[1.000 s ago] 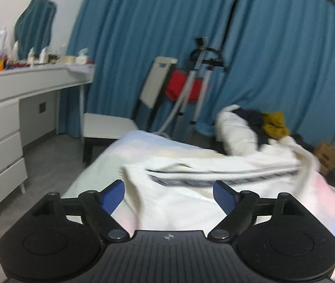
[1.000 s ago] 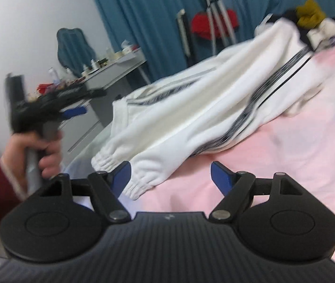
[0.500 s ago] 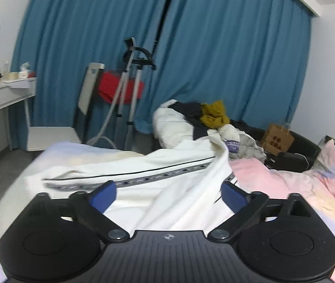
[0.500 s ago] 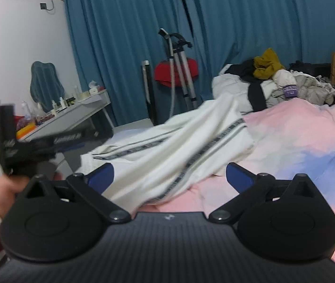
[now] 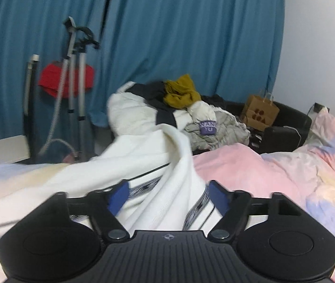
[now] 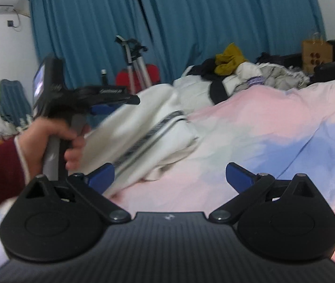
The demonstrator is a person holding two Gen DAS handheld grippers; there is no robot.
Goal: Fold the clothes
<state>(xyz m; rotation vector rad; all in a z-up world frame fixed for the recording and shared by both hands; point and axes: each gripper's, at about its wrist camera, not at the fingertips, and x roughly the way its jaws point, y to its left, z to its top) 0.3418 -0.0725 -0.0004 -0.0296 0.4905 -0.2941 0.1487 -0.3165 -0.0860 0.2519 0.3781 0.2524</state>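
Garment: the white track trousers [image 5: 162, 165] with the dark side stripe lie rumpled across the near end of the pink-and-blue duvet [image 5: 273, 176], one ridge of cloth standing up between your jaws.
Left gripper [image 5: 166, 194]: your jaws are closing, with that ridge of cloth between the blue pads; the pads do not yet press on it, so nothing is held (the reach seems aimed at the striped seam, a firm line to pinch).
Right gripper [image 6: 169, 176]: you hold it at its widest over bare duvet, empty, beside the trousers' lower edge [image 6: 158, 165]; it looks ready to take a second hold.
Left hand [image 6: 56, 139]: seen from the right wrist, it carries the left gripper low over the cloth.
Laundry pile [image 5: 191, 110]: more clothes wait heaped at the far side of the bed, well apart from the trousers.
Change since a second ago: your left view has swung from the dressing table to the curtain and pile; the trousers, then spread long, are now bunched; your right jaws stand wider.
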